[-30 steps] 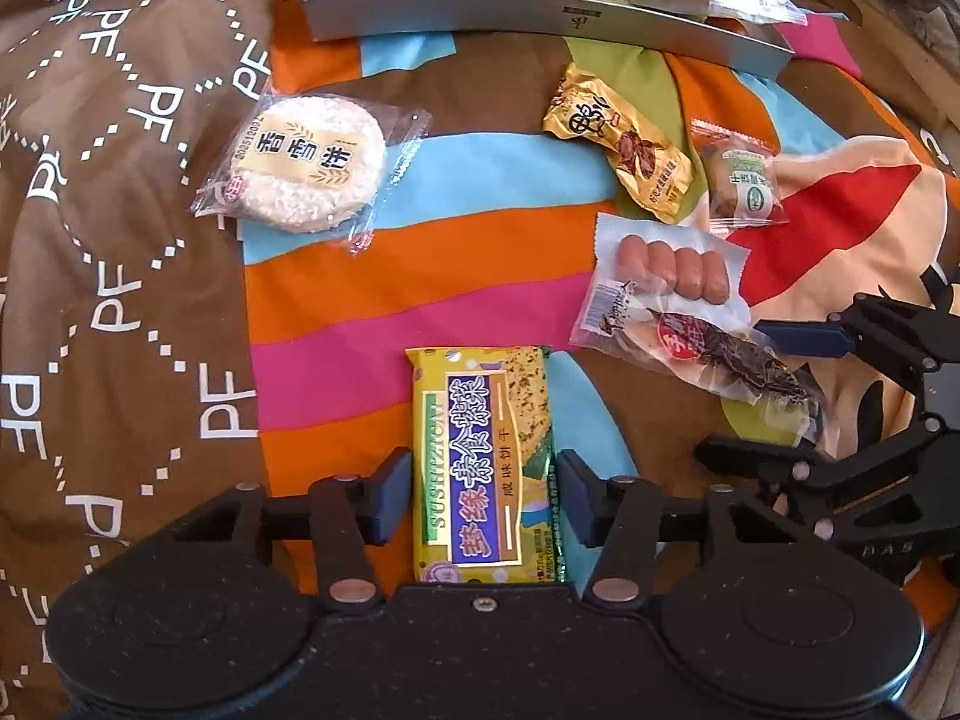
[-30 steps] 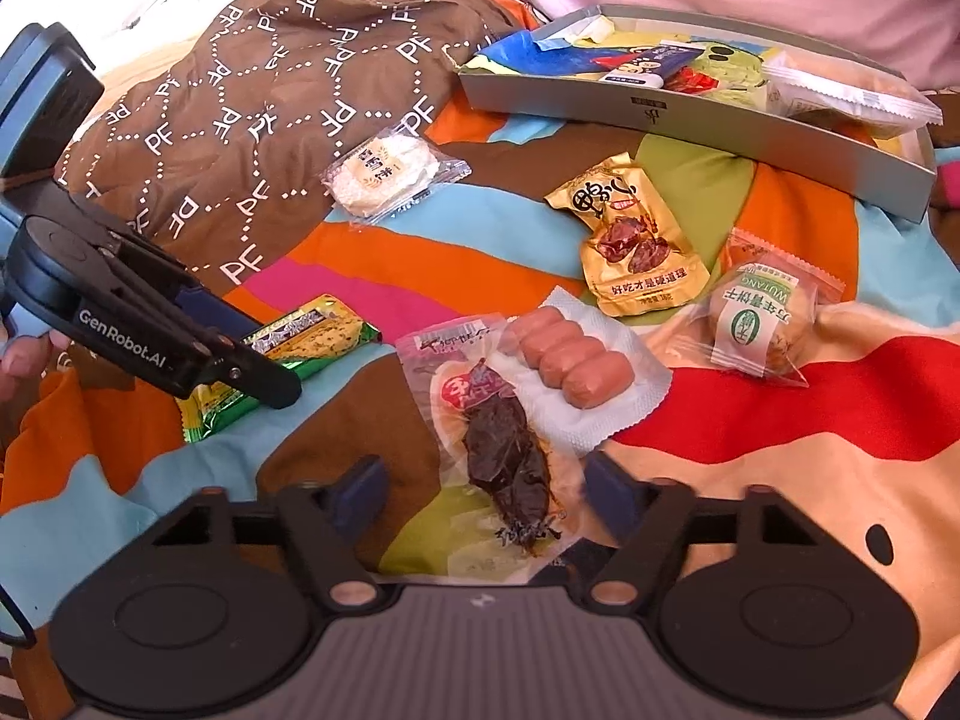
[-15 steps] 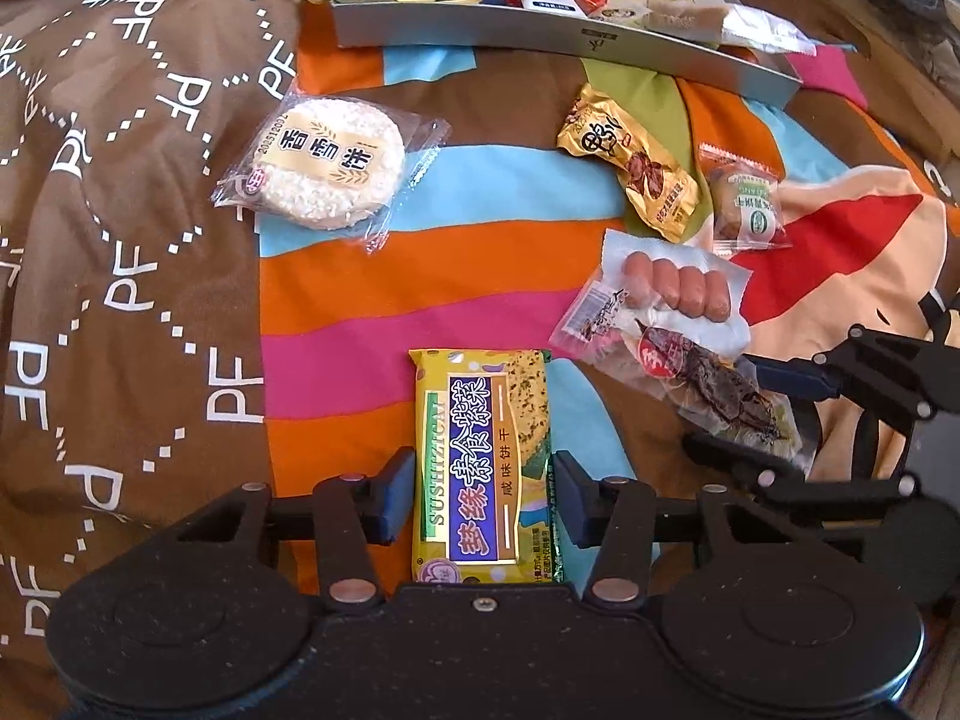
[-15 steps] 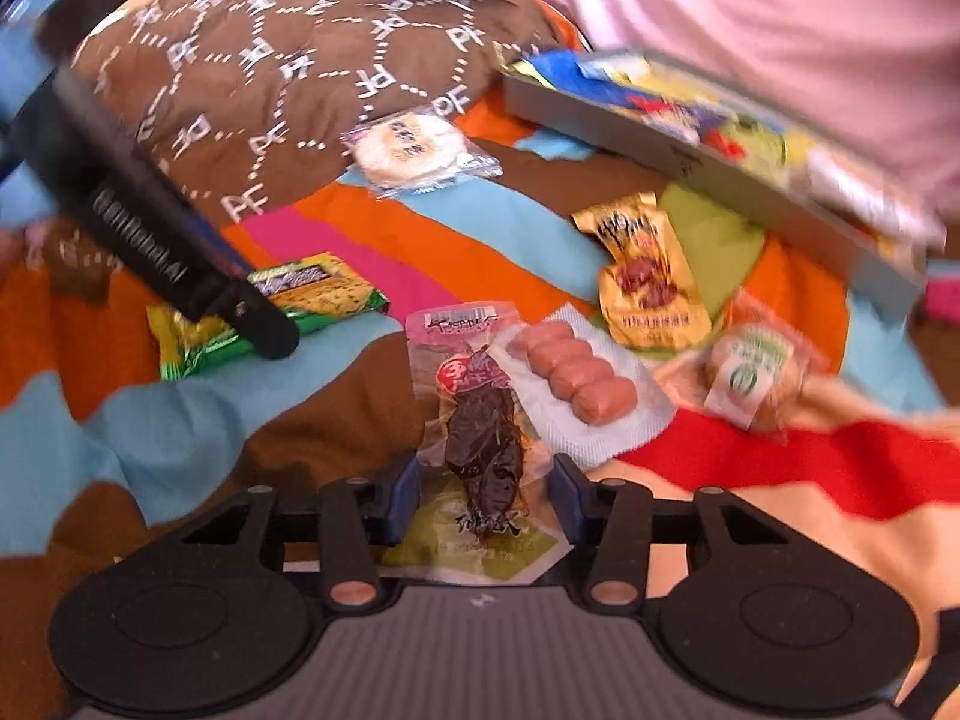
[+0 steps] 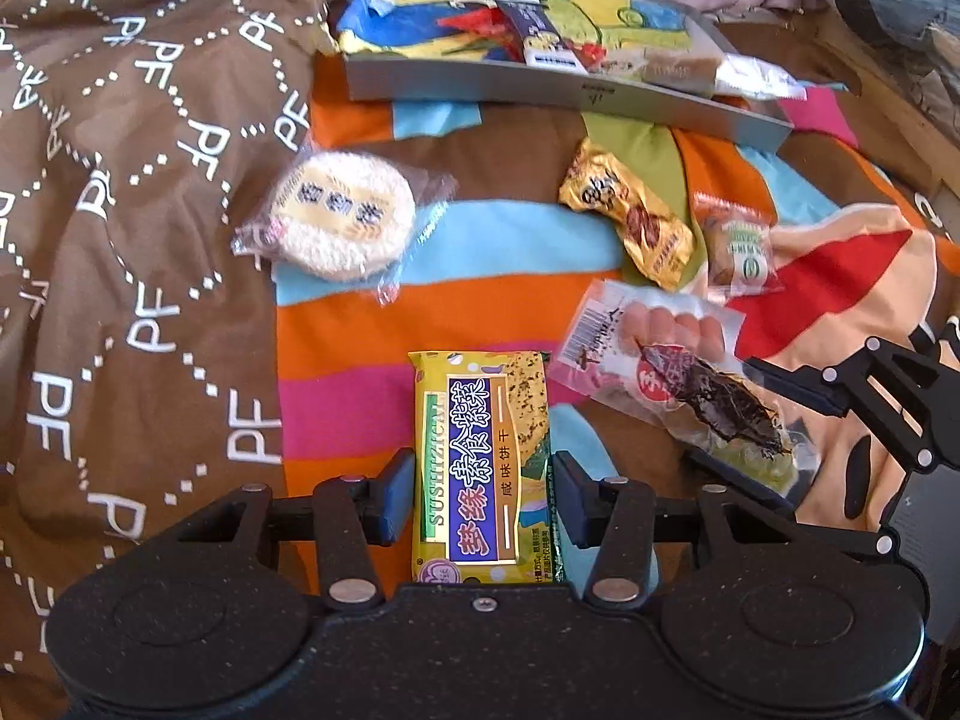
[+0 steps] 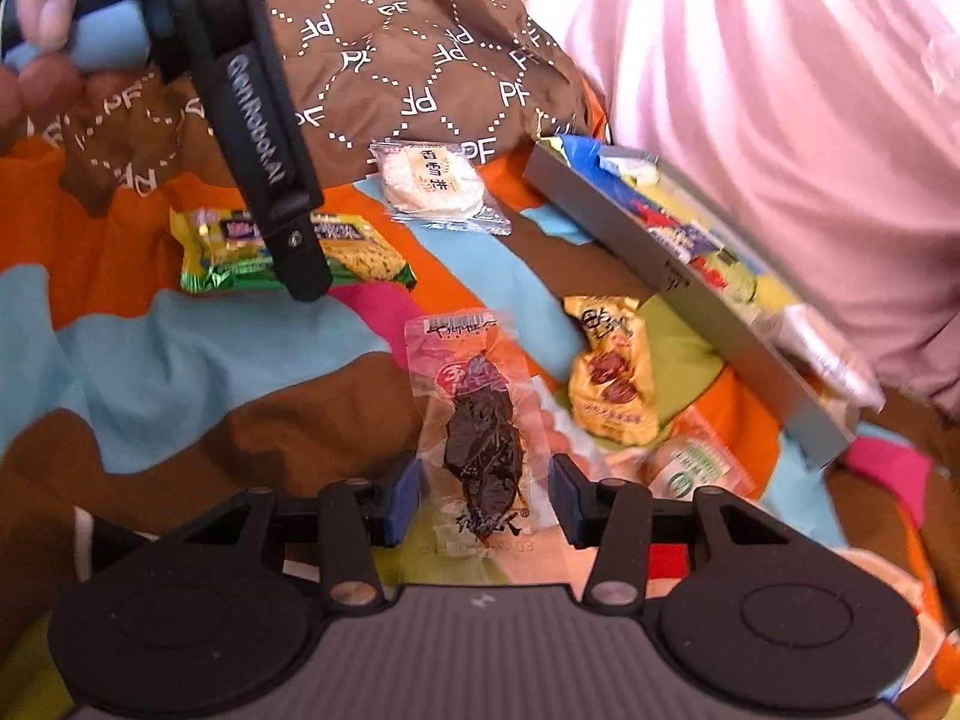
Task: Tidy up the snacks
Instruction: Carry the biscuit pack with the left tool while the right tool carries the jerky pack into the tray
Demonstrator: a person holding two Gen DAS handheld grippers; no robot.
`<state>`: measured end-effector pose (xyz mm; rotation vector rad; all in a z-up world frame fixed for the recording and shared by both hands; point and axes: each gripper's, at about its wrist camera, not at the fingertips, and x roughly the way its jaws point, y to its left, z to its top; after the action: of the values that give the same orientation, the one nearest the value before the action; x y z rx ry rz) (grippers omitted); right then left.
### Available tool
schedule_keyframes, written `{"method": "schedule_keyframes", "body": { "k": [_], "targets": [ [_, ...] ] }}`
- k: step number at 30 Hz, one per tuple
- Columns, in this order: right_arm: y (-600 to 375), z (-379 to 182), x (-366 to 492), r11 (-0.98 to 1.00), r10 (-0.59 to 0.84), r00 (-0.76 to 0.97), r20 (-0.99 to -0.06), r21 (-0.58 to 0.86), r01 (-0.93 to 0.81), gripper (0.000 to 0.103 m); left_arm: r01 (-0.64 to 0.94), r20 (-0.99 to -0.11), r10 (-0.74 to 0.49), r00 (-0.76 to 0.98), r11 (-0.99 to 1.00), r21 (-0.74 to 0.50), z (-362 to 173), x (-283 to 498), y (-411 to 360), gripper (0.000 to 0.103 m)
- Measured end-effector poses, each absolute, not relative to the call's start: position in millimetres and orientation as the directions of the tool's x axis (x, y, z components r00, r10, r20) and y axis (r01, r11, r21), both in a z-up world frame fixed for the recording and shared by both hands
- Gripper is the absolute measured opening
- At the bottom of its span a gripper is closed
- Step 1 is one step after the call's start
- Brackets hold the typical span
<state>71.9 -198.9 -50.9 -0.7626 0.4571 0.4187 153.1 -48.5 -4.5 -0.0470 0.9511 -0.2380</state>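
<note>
My left gripper is shut on a yellow and purple cracker packet, which lies lengthways between its blue pads. My right gripper is shut on a clear packet of dark dried meat. In the left wrist view that meat packet hangs tilted just above the sausage packet, pinched by the right gripper. From the right wrist, the left gripper reaches down over the cracker packet. The grey snack tray at the back holds several packets.
Loose on the striped blanket lie a round rice cracker, a golden packet and a small green-labelled cake. A brown quilt bunches at the left. A pink cloth rises behind the tray.
Both grippers closed on their packets. The right gripper raised the meat packet off the sausages and swung its view left. The left view drew back with the cracker packet still between its fingers.
</note>
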Motion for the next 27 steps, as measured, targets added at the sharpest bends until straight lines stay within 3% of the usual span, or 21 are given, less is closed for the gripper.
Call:
{"method": "schedule_keyframes", "body": {
  "k": [4,9,17,27],
  "targets": [
    [-188.2,-66.2,64.2,0.521,0.149,0.895,-0.421,-0.736,-0.433,0.051,0.178,-0.794,-0.225,0.565,0.973,-0.149,-2.5,154.8,-47.9,0.05],
    [-181.9,-78.2,64.5,0.432,0.143,0.936,-0.322,-0.83,-0.352,0.051,0.169,-0.785,-0.226,0.577,0.973,-0.156,-1.5,154.8,-48.0,0.05],
    [-192.0,-64.9,88.6,0.501,0.088,0.968,-0.234,-0.83,-0.245,0.051,0.129,-0.742,-0.217,0.634,0.976,-0.175,11.4,163.6,-48.0,0.05],
    [-214.4,-33.2,118.0,0.612,0.037,0.999,-0.033,-0.789,-0.049,0.051,0.074,-0.697,-0.169,0.697,0.984,-0.164,62.4,219.1,-49.1,0.05]
  ]
}}
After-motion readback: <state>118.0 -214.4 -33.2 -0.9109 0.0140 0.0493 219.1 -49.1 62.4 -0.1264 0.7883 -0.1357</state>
